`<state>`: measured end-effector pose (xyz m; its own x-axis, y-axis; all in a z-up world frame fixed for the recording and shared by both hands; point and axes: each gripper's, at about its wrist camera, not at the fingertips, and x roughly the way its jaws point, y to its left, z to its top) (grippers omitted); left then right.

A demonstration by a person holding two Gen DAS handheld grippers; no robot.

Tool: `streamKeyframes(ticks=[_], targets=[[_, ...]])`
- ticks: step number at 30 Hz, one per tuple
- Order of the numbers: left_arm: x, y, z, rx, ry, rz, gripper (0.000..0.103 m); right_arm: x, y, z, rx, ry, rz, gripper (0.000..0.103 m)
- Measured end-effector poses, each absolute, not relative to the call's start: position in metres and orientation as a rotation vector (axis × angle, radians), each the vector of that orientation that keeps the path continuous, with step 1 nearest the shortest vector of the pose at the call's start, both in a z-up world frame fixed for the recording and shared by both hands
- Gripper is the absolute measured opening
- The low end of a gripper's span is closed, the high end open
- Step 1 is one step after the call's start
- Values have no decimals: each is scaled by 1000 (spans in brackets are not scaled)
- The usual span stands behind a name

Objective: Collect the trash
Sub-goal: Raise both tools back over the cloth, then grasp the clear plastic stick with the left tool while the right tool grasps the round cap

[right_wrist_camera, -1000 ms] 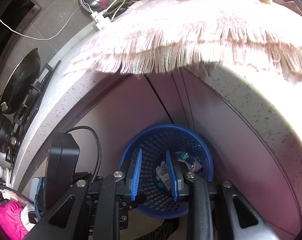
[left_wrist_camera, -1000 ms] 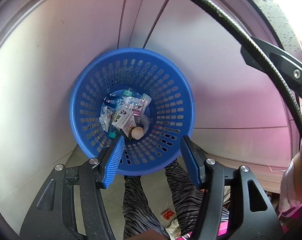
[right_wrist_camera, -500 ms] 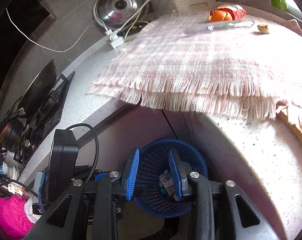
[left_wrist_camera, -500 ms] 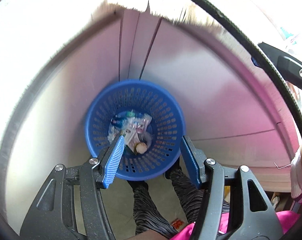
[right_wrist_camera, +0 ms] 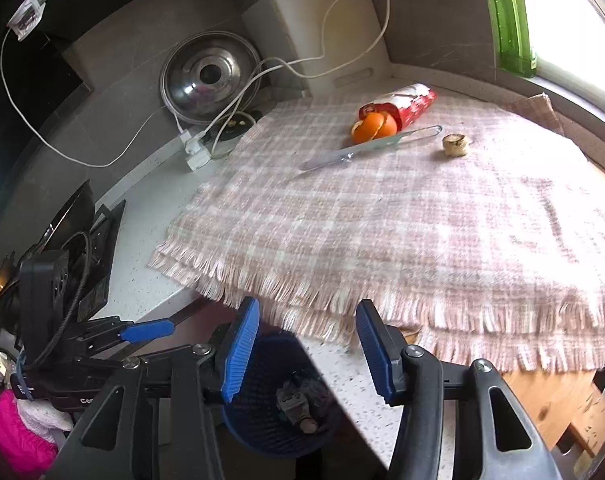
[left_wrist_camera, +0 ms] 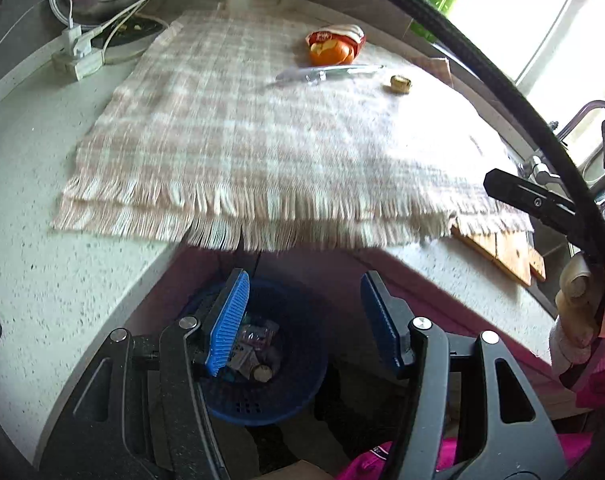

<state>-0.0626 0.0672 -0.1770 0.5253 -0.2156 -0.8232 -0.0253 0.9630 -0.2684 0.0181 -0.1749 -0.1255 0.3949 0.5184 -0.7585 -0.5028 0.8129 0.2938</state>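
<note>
A blue plastic basket (left_wrist_camera: 298, 384) with wrappers inside stands on the floor under the counter edge; it also shows in the right wrist view (right_wrist_camera: 262, 412). On the pink checked cloth (right_wrist_camera: 382, 220) lie orange peel (right_wrist_camera: 374, 128), a red and white wrapper (right_wrist_camera: 406, 102), a clear plastic strip (right_wrist_camera: 370, 146) and a small brown scrap (right_wrist_camera: 455, 145). My left gripper (left_wrist_camera: 304, 320) is open and empty above the basket. My right gripper (right_wrist_camera: 306, 352) is open and empty at the counter's front edge.
A steel lid (right_wrist_camera: 208, 76), white cables and a power strip (right_wrist_camera: 194, 148) sit at the back left. A green bottle (right_wrist_camera: 512, 20) stands by the window. A wooden board (left_wrist_camera: 502, 252) lies under the cloth's right side. A stove (right_wrist_camera: 86, 240) is at left.
Both grippers have risen from over the basket to above counter height, so the cloth and its trash came into view. The right jaws have opened wider.
</note>
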Motion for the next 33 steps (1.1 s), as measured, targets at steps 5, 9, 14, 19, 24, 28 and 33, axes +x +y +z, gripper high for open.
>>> streamKeyframes(ticks=[5, 9, 14, 19, 24, 28, 33], targets=[[-25, 62, -159, -244, 963, -100, 59, 50, -193, -113, 21, 937, 625, 63], [7, 57, -149, -227, 937, -94, 59, 78, -206, -108, 21, 924, 603, 74], [52, 47, -144, -196, 931, -92, 59, 116, -218, -110, 6, 926, 573, 74], [97, 39, -146, -160, 944, -94, 59, 157, -224, -115, -8, 924, 550, 74], [139, 33, -155, -108, 979, -99, 54, 191, -220, -120, -53, 920, 551, 74], [168, 30, -165, -80, 1018, -110, 53, 214, -214, -130, -84, 948, 566, 74], [197, 24, -180, -28, 1071, -130, 48, 234, -204, -148, -147, 986, 586, 74]])
